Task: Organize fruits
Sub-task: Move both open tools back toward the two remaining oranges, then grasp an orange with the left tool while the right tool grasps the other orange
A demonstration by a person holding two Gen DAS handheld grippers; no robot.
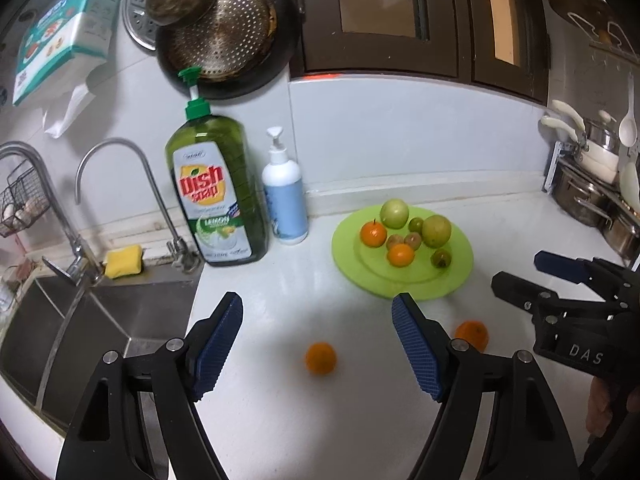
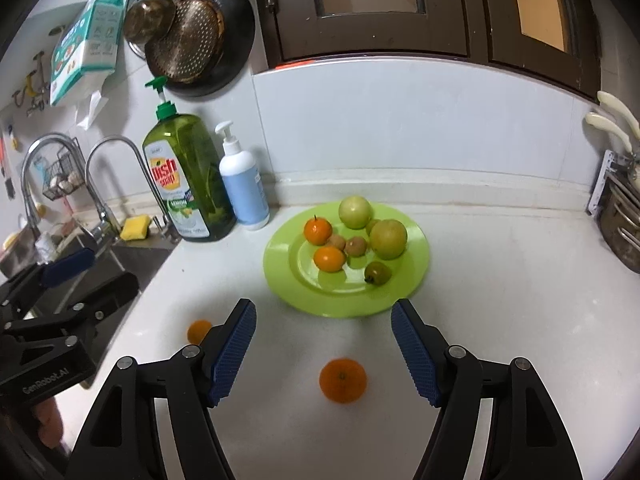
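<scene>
A lime green plate [image 1: 460, 276] [image 2: 412, 280] on the white counter holds two oranges, two green apples and several small brownish fruits. Two oranges lie loose on the counter in front of it. My left gripper [image 1: 318, 308] is open above the smaller loose orange [image 1: 321, 358], which shows in the right wrist view [image 2: 198, 330]. My right gripper [image 2: 324, 312] is open above the larger loose orange [image 2: 343, 380], which shows partly hidden behind my left finger [image 1: 474, 334]. The right gripper shows in the left wrist view [image 1: 516, 280]. The left gripper shows in the right wrist view [image 2: 106, 270].
A green dish soap bottle [image 1: 218, 196] and a white and blue pump bottle [image 1: 285, 196] stand by the wall. A steel sink [image 1: 100, 320] with two taps and a yellow sponge [image 1: 123, 261] is at the left. Pots [image 1: 596, 200] sit at the right. Pans hang above.
</scene>
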